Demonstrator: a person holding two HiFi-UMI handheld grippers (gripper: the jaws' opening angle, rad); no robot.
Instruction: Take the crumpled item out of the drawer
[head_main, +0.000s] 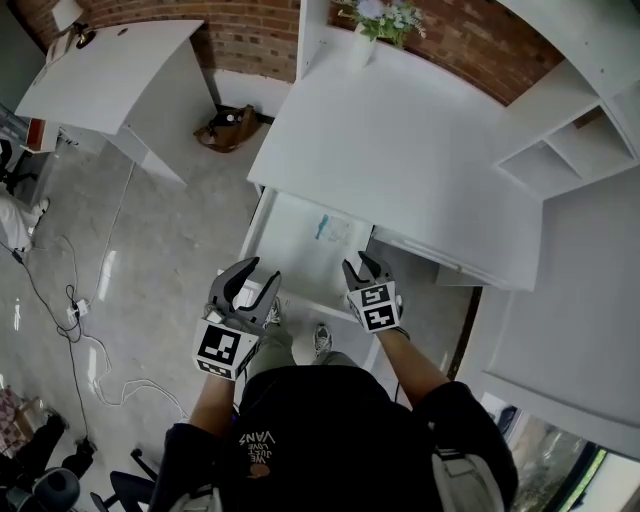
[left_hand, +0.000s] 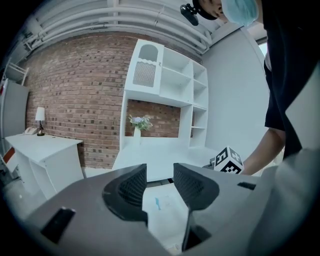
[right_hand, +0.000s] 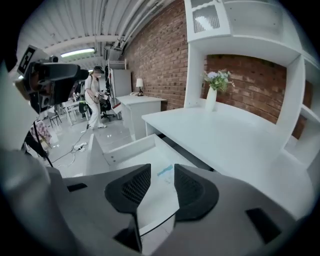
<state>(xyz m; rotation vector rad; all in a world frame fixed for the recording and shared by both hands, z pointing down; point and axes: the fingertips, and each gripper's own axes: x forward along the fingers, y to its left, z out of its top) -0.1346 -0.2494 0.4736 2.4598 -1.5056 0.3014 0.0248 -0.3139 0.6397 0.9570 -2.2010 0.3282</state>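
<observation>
The white drawer is pulled out from under the white desk. A crumpled pale item with blue marks lies on the drawer's floor near the back. It shows between the jaws in the left gripper view and in the right gripper view. My left gripper hovers open over the drawer's front left corner. My right gripper is open over the front right corner. Neither holds anything, and both are apart from the item. The left gripper view shows its jaws parted, as does the right gripper view.
A vase of flowers stands at the back of the desk. White shelves rise at the right. A second white desk and a brown bag sit to the left. Cables trail on the floor. My shoes are under the drawer front.
</observation>
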